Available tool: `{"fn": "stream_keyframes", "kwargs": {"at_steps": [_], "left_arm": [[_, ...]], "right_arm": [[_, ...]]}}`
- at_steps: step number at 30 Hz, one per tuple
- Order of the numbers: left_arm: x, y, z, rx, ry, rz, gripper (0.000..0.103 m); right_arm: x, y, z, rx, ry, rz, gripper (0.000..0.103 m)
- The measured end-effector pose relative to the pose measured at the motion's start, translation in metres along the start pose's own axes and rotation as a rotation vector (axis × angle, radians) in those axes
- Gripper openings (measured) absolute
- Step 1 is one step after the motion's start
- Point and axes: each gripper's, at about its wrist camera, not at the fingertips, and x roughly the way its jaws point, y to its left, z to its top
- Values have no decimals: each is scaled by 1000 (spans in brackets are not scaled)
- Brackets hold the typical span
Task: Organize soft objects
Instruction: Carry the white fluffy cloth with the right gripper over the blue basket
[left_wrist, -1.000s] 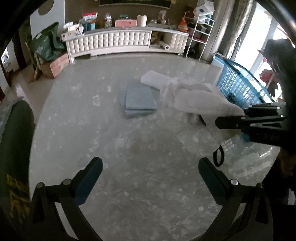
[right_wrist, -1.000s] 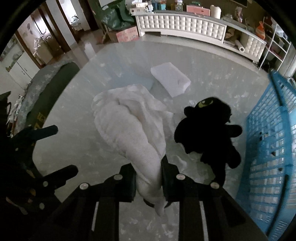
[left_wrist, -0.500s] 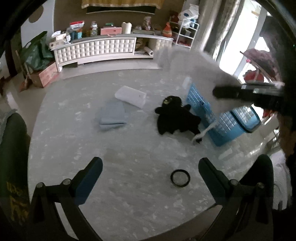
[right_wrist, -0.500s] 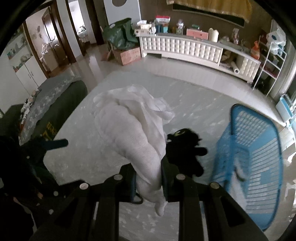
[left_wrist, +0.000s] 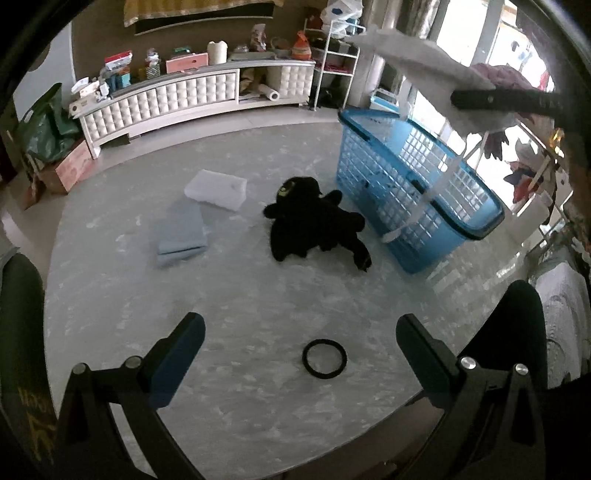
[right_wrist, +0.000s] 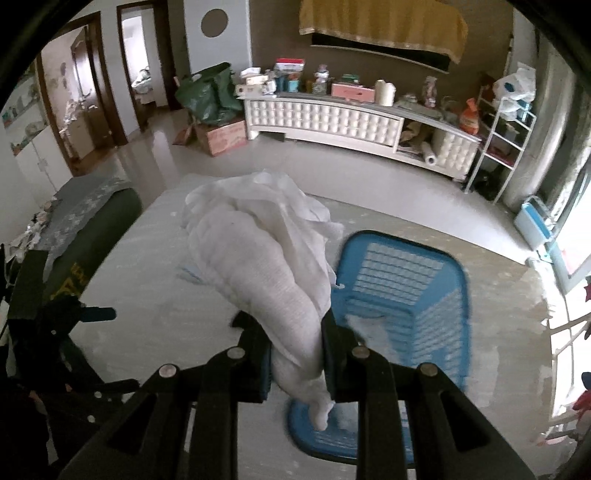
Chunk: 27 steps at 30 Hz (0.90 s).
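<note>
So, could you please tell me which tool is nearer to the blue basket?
Right. The right tool, gripping the white cloth, is above the blue basket; the left tool hangs open, farther back.

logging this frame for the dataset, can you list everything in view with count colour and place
white cloth: 1, white, pinched in the right gripper, held above the basket
laundry basket: 1, blue, right side of the table
plush toy: 1, black, lying on the table just left of the basket
folded towel: 1, grey-blue, table, left of the plush
foam block: 1, white, table, behind the towel
hair tie: 1, black ring, near table edge
table: 1, grey marbled, round
sideboard: 1, white tufted, far wall, cluttered top
left gripper: 1, black, open, holding nothing, over the table
right gripper: 1, black, shut on the cloth
</note>
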Motion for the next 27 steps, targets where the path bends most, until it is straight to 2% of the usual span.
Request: {"fn": "stream_keyframes", "kwargs": {"at_steps": [6, 13, 27], "left_arm": [[17, -14, -2, 41, 50, 29, 103], [41, -19, -9, 50, 104, 21, 103], [83, -16, -17, 55, 179, 9, 103]], "right_arm": [[-8, -20, -9, 29, 5, -46, 21], [-6, -31, -14, 46, 23, -114, 21], [30, -49, -37, 88, 165, -147, 21]]}}
